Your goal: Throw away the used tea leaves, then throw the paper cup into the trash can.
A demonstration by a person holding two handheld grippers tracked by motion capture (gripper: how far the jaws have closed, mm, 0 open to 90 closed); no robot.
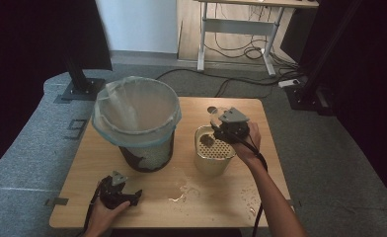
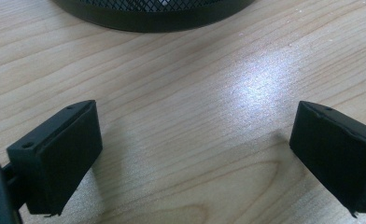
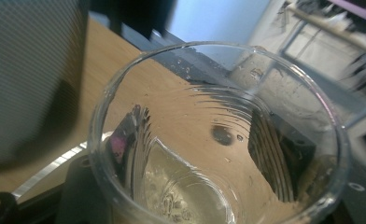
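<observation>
Bin (image 1: 137, 123) lined, back left on table (image 1: 181, 207). Strainer pot (image 1: 213, 157) centre. Right gripper (image 1: 220, 124) clamped on glass (image 3: 218, 140) held over pot: clear, rigid, probably slippery, breakable; grip mid-wall. Left gripper (image 1: 127, 195) resting, jaws apart, empty.

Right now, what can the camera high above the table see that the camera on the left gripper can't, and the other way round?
High view alone: the bin's clear plastic liner, the cream perforated strainer pot, the right gripper shut on a clear glass cup above that pot, and spilled liquid on the table. Left gripper view alone: the open black jaw pads close up, nothing between them. Both: the light wooden table and the black mesh waste bin.
</observation>
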